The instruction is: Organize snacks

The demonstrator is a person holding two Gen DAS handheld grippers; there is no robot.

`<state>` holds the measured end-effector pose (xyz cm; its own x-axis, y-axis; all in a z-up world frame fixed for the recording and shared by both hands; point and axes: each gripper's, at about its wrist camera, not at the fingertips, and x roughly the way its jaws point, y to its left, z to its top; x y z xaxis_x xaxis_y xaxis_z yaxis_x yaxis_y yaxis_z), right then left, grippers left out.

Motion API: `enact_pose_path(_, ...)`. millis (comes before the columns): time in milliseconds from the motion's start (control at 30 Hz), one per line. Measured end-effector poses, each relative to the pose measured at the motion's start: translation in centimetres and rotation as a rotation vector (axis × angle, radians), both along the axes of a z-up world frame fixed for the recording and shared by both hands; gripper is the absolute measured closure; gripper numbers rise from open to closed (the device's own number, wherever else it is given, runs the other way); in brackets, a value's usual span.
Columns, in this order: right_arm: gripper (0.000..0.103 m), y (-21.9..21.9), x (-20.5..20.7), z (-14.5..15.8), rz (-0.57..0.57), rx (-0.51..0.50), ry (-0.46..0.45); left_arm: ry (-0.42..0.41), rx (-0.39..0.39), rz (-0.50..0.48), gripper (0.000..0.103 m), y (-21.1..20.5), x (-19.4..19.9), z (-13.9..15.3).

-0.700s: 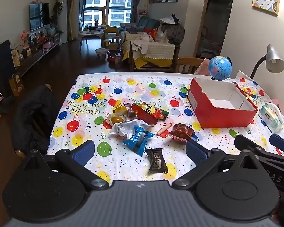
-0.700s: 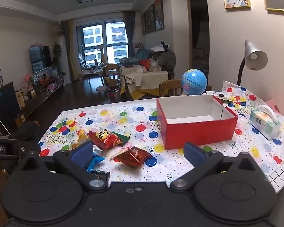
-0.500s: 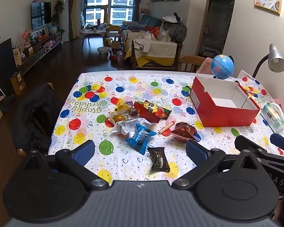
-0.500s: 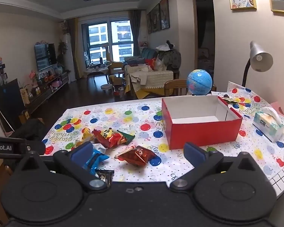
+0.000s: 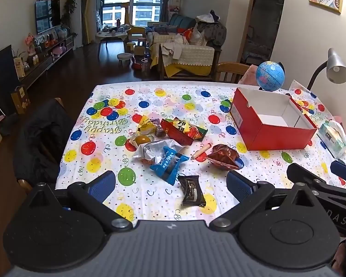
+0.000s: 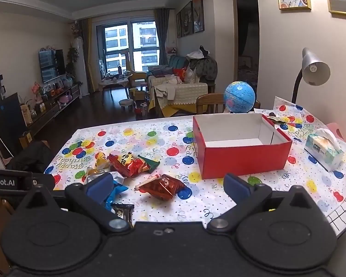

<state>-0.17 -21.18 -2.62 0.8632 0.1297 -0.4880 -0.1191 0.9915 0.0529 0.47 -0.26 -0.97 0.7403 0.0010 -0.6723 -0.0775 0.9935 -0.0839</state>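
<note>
Both hand-held grippers hovered at the near edge of the balloon-print tablecloth (image 5: 150,92), tilted downward, jaws spread wide and empty: the left gripper (image 5: 170,183) over a dark rectangular snack wrapper (image 5: 191,191) lying lengthwise away from the camera; the right gripper (image 6: 168,185) before a crumpled red foil packet (image 6: 162,186), left of the open red cardboard box (image 6: 242,159)

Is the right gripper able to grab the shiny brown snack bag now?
Probably yes. The right gripper has its jaws open with nothing between them, and the brown bag lies apart from the other snacks, straight ahead, nothing blocking it.
</note>
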Motion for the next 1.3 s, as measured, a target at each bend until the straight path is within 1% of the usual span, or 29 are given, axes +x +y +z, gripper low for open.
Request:
enact_pose_path(767,0.001,-0.5,0.0,0.3,-0.014,-0.001,-0.010,-0.008,0.004,-0.018,0.000,-0.4,0.4,0.6)
enact_pose_path(1000,0.002,-0.5,0.1,1.0,-0.003,-0.006,-0.019,-0.007,0.006,-0.017,0.000,-0.5,0.4,0.6)
enact_pose_path(1300,0.001,-0.3,0.3,1.1,-0.013,-0.008,-0.015,-0.011,0.001,-0.027,0.000,-0.5,0.6,0.9)
